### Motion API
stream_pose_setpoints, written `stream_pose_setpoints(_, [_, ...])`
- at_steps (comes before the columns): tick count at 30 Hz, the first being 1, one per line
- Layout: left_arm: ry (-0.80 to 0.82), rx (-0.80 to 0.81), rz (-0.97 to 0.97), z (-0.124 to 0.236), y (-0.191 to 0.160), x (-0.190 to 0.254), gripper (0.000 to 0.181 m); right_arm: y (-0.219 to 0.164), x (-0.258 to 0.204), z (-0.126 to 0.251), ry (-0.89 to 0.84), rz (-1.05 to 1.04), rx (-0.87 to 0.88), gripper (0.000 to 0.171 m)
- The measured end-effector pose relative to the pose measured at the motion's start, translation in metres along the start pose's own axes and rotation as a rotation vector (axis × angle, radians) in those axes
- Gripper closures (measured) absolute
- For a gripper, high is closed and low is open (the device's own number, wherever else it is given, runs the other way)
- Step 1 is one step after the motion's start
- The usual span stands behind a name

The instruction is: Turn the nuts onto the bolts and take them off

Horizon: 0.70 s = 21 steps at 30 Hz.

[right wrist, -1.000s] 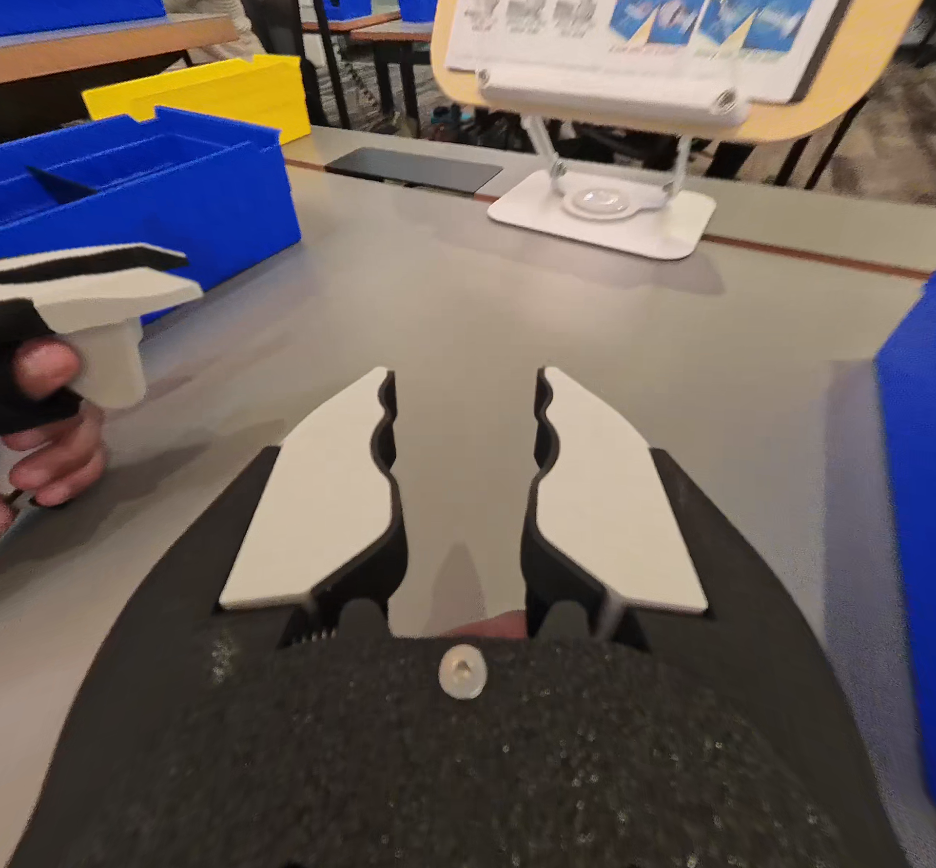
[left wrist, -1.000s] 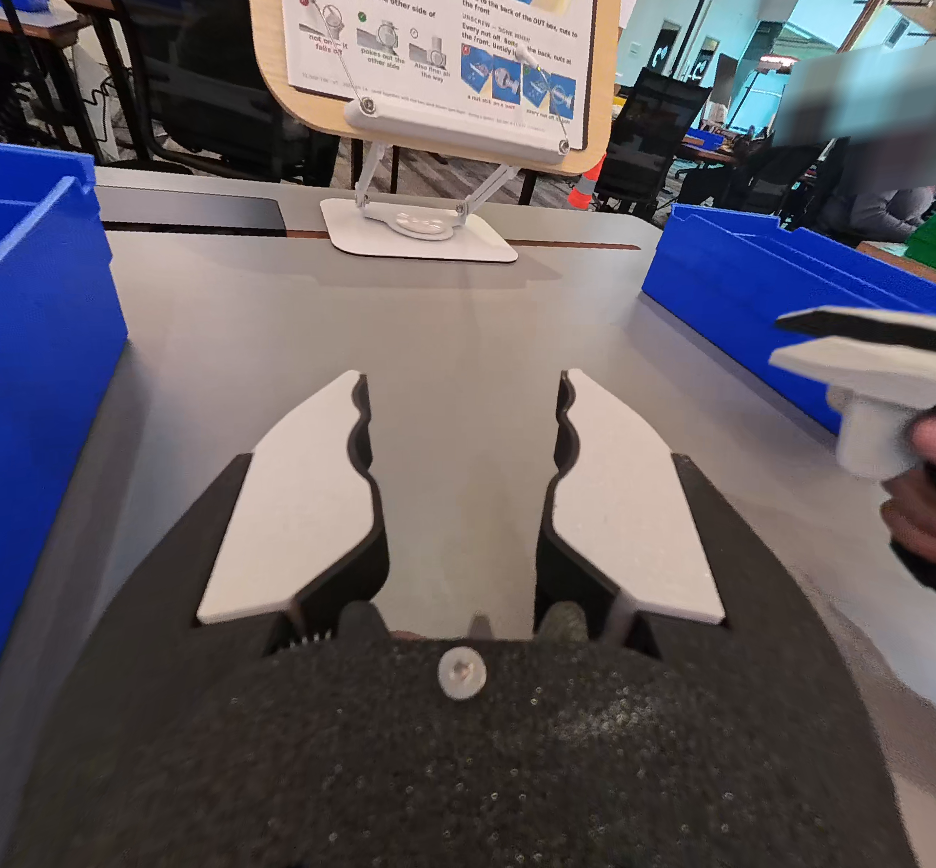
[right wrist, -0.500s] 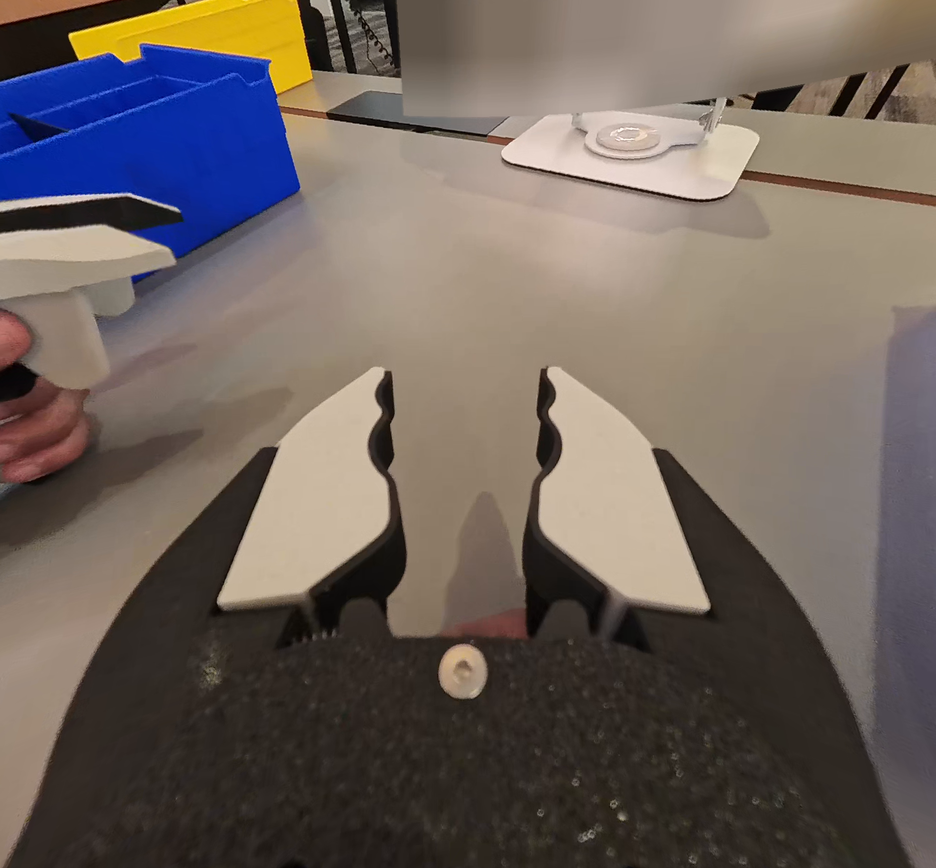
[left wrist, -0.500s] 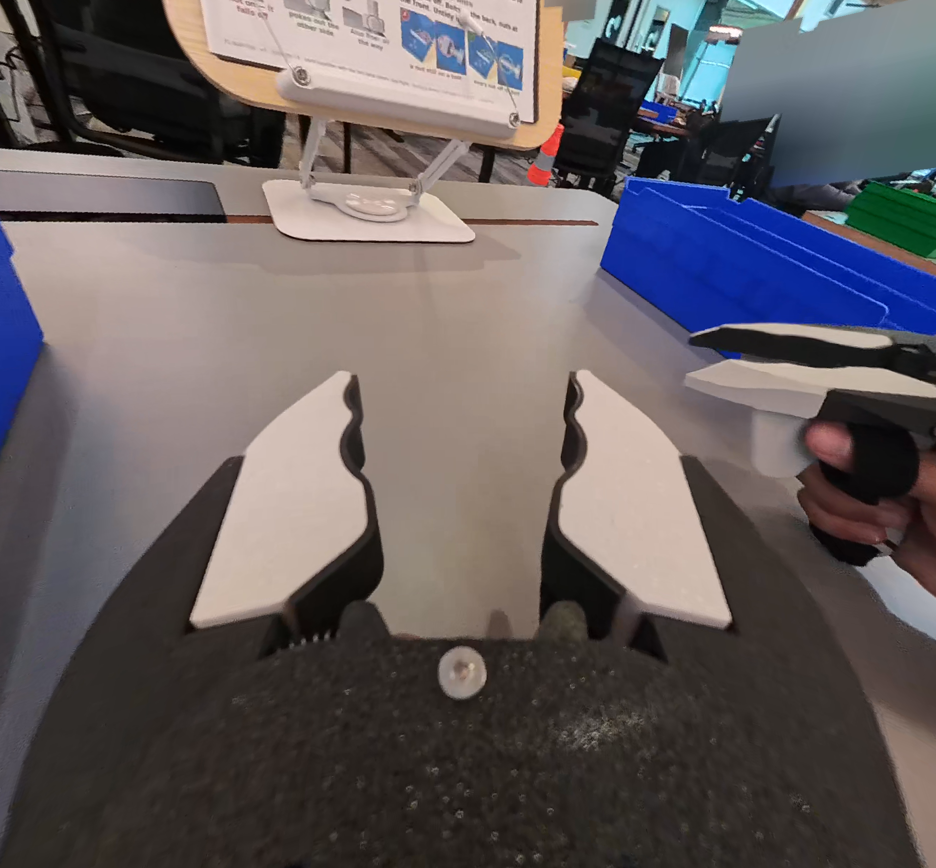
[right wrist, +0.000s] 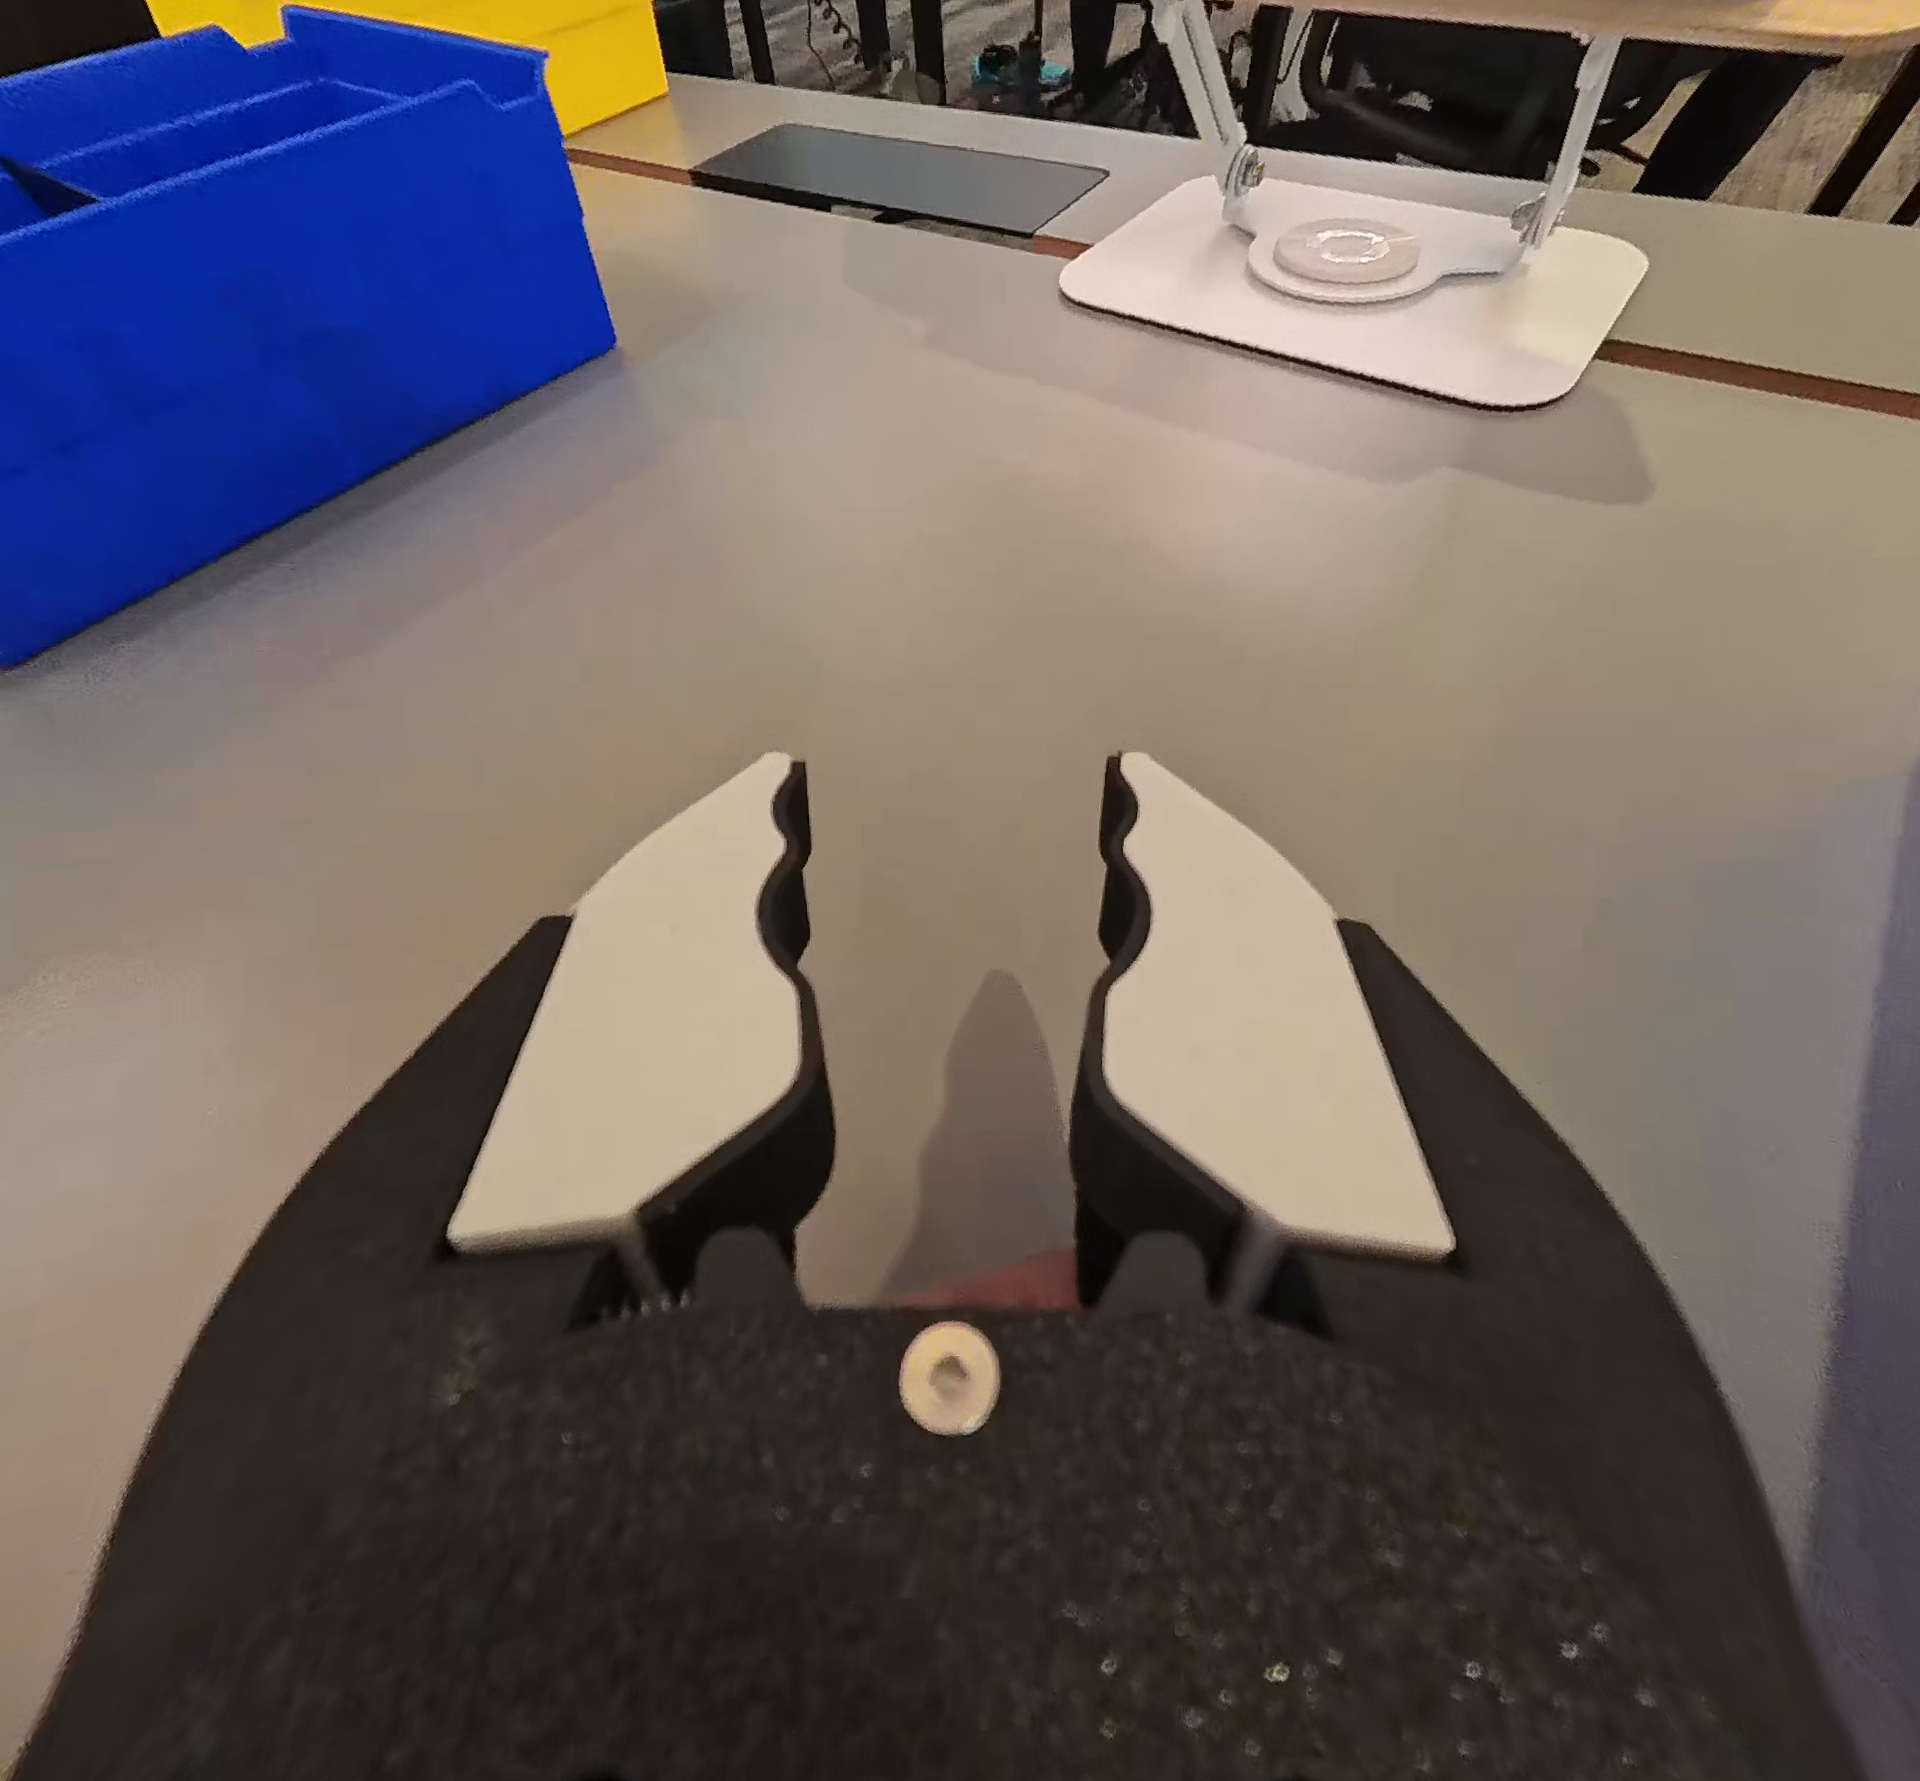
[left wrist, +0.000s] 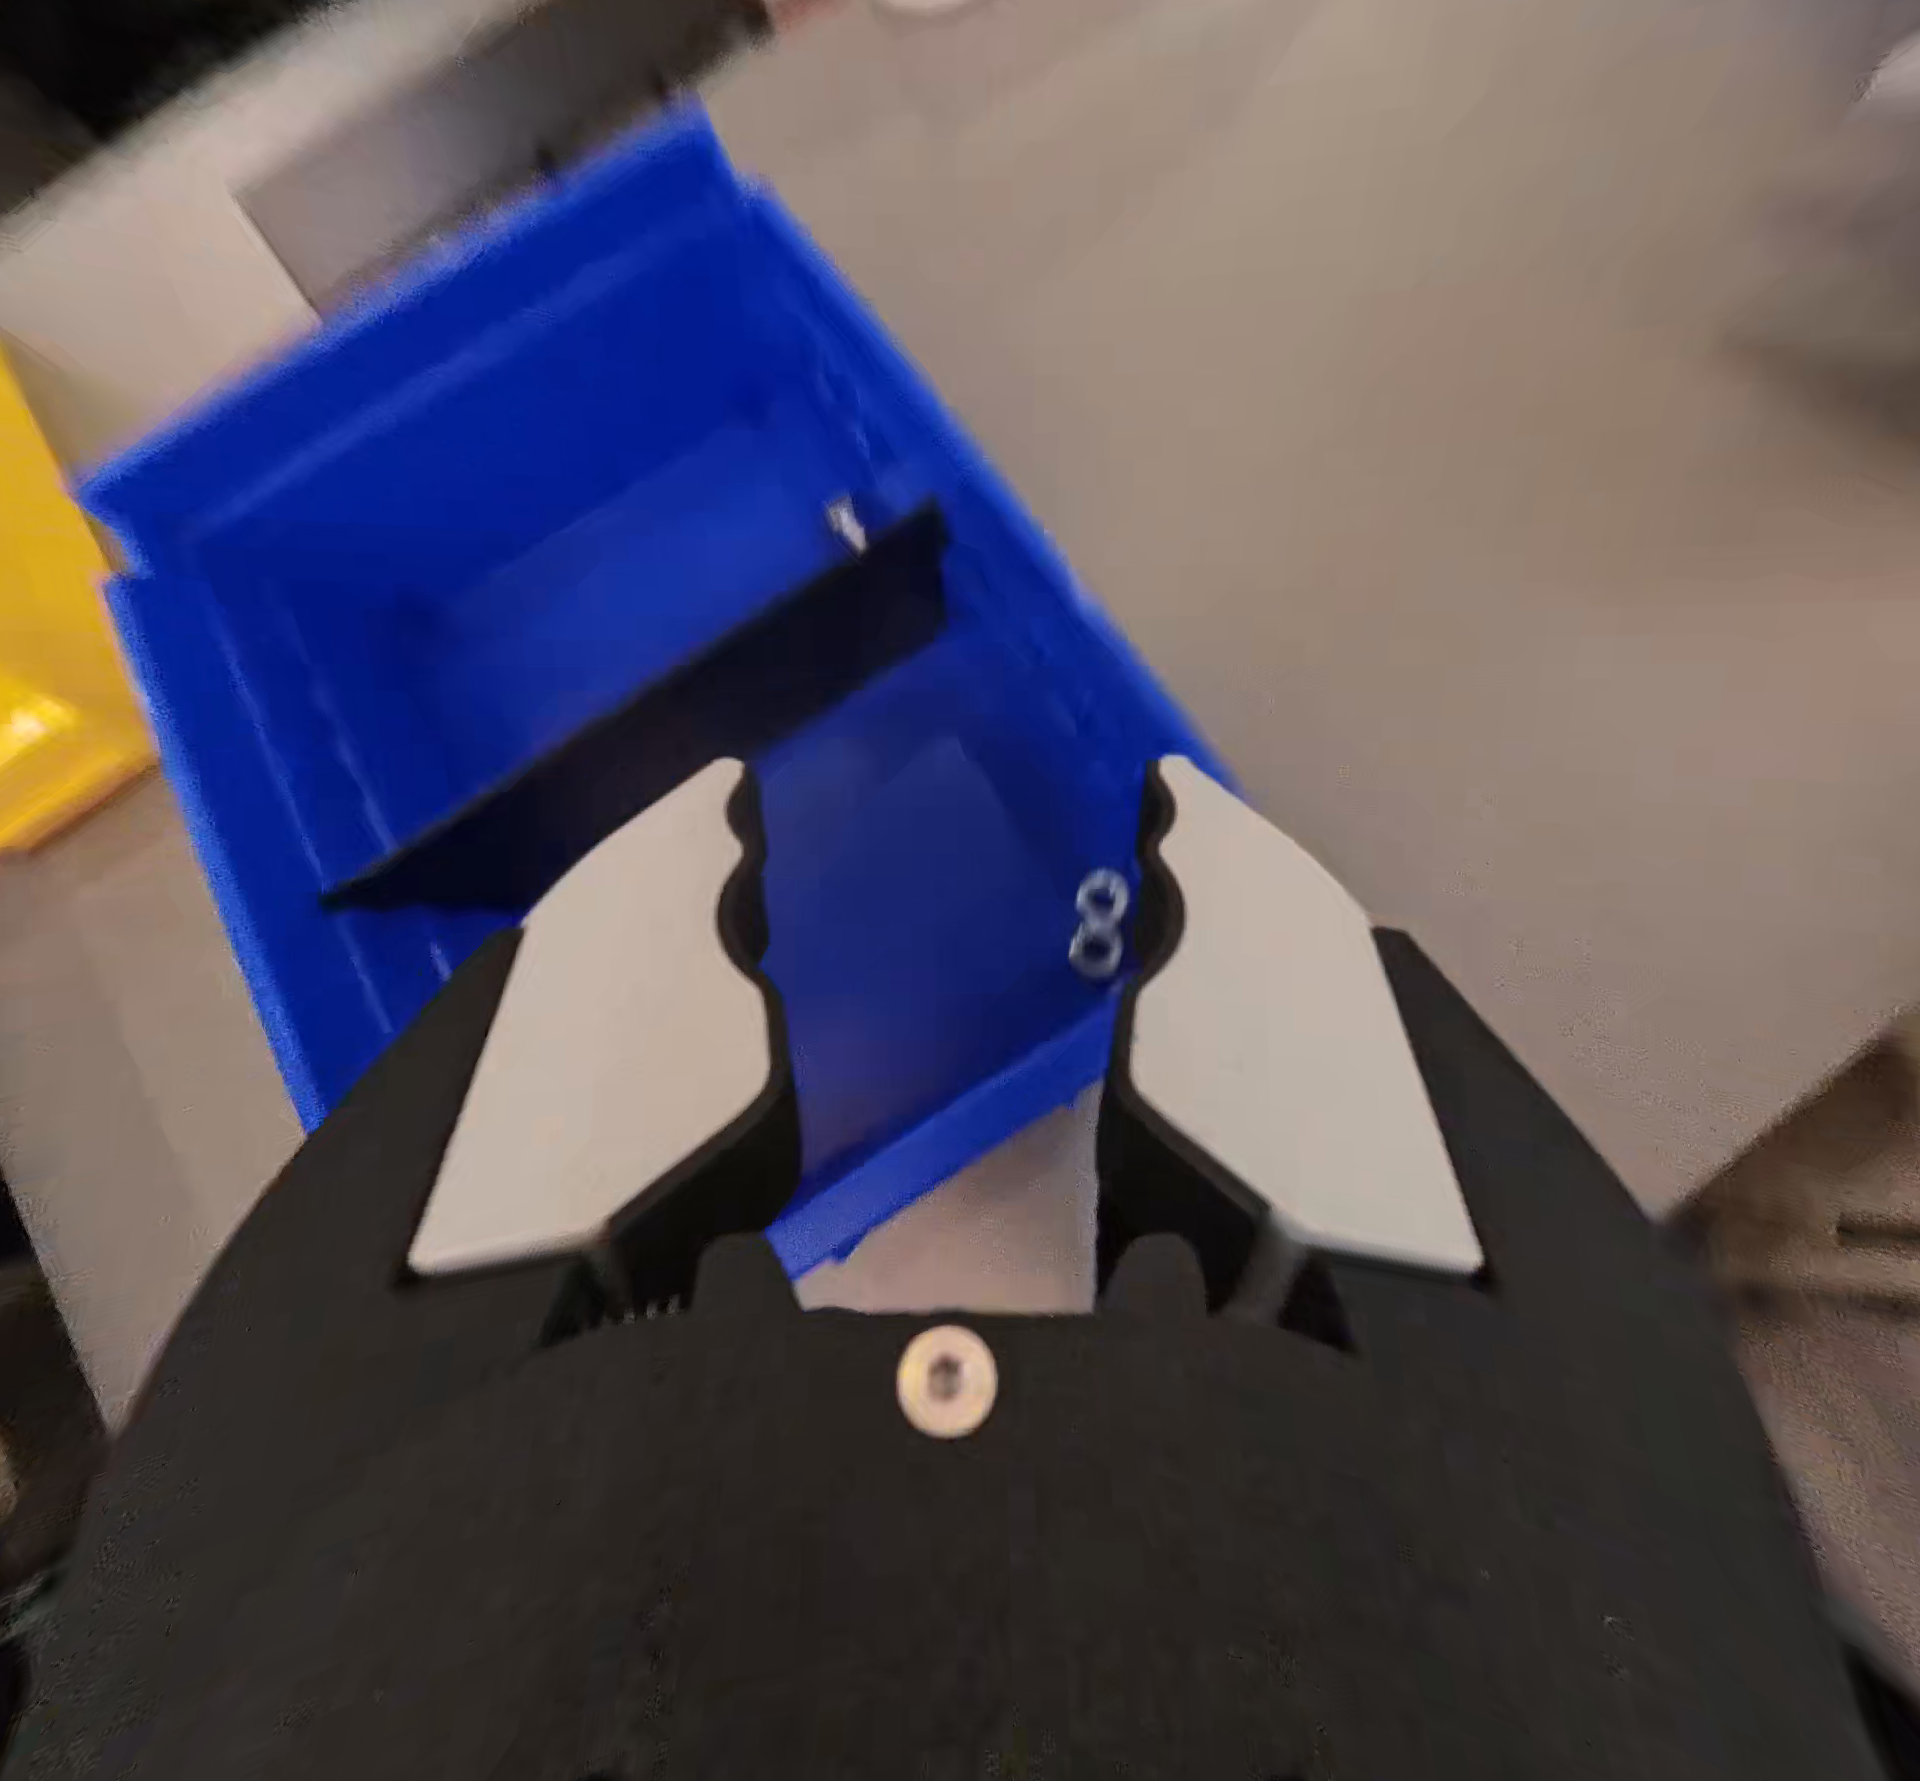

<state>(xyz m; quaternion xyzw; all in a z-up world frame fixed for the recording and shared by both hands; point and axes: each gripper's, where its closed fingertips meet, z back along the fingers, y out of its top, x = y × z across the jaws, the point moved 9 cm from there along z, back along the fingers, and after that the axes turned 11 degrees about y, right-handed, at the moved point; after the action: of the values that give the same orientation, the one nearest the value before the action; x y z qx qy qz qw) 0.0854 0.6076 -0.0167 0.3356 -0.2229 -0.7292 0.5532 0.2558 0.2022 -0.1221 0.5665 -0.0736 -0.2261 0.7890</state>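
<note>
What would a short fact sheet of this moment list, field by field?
left gripper: jaws open, empty, above the blue bin
right gripper: jaws open, empty, above the grey table
nuts: two, by the wall of the bin's near compartment
divider: black, across the bin
bolt: possibly one small metal piece beyond the divider, blurred

The smooth matt grey surface (right wrist: 935, 536) carried a blue moulded-plastic bin (left wrist: 499, 443) with a thin black divider (left wrist: 665, 713) and two shiny metal nuts (left wrist: 1097, 923), while each gripper (right wrist: 954, 775) showed a grainy, rough black body and smooth matt pale-grey fingers (right wrist: 665, 1035).
</note>
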Motion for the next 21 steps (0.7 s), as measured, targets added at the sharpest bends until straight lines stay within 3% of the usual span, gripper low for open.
stream_pose_setpoints(9, [-0.301, -0.4, -0.142, -0.077, -0.034, -0.002, 0.117, 0.003, -0.003, -0.009, 0.009, -0.003, -0.049, 0.118])
stream_pose_setpoints(16, [-0.437, -0.506, -0.229, -0.104, -0.044, 0.012, 0.116, 0.003, -0.006, -0.01, -0.002, -0.006, -0.077, 0.119])
stream_pose_setpoints(21, [-0.439, -0.519, -0.275, -0.107, -0.039, 0.014, 0.122, 0.004, -0.008, -0.015, 0.009, -0.001, -0.092, 0.12])
